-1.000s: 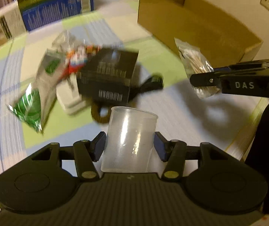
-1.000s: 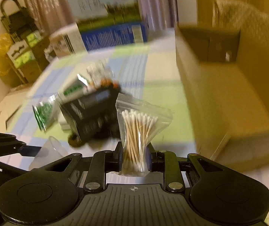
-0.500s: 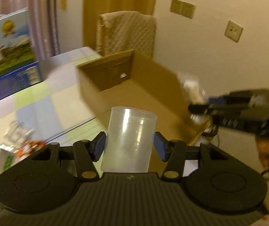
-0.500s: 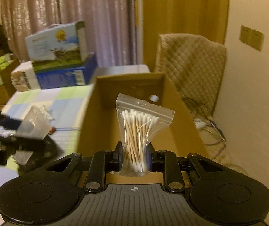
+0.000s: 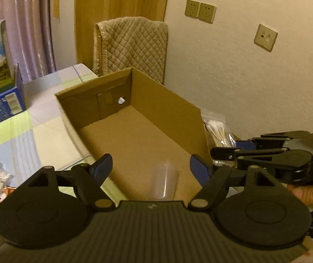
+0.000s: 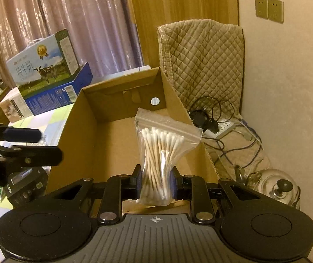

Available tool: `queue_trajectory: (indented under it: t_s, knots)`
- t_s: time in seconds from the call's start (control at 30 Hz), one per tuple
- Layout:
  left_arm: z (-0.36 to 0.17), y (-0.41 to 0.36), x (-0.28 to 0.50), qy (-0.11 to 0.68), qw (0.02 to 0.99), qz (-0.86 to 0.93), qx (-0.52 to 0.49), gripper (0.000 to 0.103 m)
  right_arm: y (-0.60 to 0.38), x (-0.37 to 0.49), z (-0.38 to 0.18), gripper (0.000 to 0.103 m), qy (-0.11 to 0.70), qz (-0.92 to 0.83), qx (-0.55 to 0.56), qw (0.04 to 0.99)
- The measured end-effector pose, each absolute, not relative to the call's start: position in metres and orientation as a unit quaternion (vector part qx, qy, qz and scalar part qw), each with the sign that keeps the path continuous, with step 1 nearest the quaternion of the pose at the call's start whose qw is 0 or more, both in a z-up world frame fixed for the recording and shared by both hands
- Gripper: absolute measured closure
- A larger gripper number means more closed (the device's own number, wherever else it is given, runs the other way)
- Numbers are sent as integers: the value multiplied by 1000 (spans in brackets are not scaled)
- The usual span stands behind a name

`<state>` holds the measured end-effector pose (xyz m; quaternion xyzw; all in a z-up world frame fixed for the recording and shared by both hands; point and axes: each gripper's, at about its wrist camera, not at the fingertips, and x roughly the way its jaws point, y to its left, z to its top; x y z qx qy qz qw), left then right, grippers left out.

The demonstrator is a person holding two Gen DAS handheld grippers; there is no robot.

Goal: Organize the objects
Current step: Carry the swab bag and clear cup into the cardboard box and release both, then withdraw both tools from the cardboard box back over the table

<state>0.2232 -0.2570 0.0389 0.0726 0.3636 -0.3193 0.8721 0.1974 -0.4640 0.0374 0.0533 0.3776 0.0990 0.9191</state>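
The left gripper has just been opening, its jaws apart; the clear cup sits loose inside the cardboard box. The right gripper clamps a bag of cotton swabs above the box.

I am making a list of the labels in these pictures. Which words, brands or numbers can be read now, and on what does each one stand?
"纯牛奶": on the front of the milk carton with the cows, right wrist view.
Fine print and barcode on the blue box under it: too small to read.
White label on the right gripper: blurred.
Black box at lower left: lettering unclear.
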Motion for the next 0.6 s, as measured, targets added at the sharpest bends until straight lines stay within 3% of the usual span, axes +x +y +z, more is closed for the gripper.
queue_trajectory:
  t_s: [0.13,0.2,0.27,0.6]
  knots:
    - [46,-242,221,358,880,-304,70,29,-466,204,34,77,378,107,87,916]
    - [49,-233,218,357,882,-298,69,29,-471,204,35,48,368,107,108,917]
    - [49,-223,216,358,885,-288,65,29,-474,203,38,40,354,105,119,922]
    - [47,-155,194,372,899,-228,43,28,-459,184,66,39,330,112,120,930]
